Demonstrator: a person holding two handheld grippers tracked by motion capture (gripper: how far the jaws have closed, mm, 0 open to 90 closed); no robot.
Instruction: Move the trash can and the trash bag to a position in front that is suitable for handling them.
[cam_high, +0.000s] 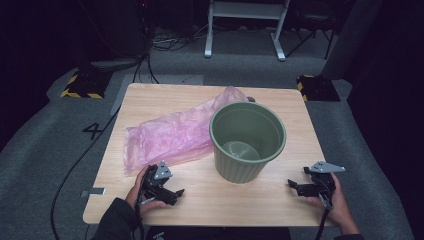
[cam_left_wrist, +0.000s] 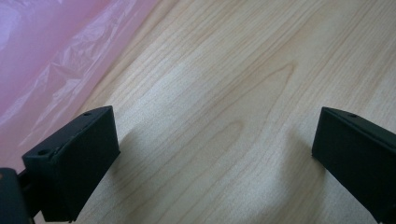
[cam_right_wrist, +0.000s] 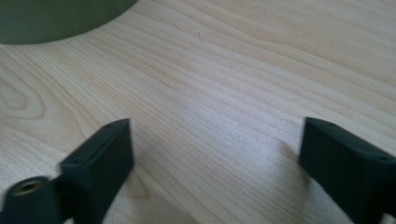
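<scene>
A green ribbed bin (cam_high: 247, 142) stands upright and empty near the middle of the wooden table (cam_high: 150, 100). A crumpled pink plastic bag (cam_high: 172, 132) lies flat to its left, one end behind the bin's rim. My left gripper (cam_high: 176, 193) rests on the table at the front left, just below the bag's near edge, jaws wide apart over bare wood (cam_left_wrist: 215, 140); the bag (cam_left_wrist: 51, 60) fills that view's upper left. My right gripper (cam_high: 295, 186) sits at the front right of the bin, open, nothing between its jaws. The bin's base (cam_right_wrist: 56, 18) shows at that view's upper left.
The table's front edge runs just below both hands. Cables trail from each gripper off the table. On the grey floor beyond stand a white frame (cam_high: 245, 27) and yellow-black striped blocks (cam_high: 80, 85) at both far corners.
</scene>
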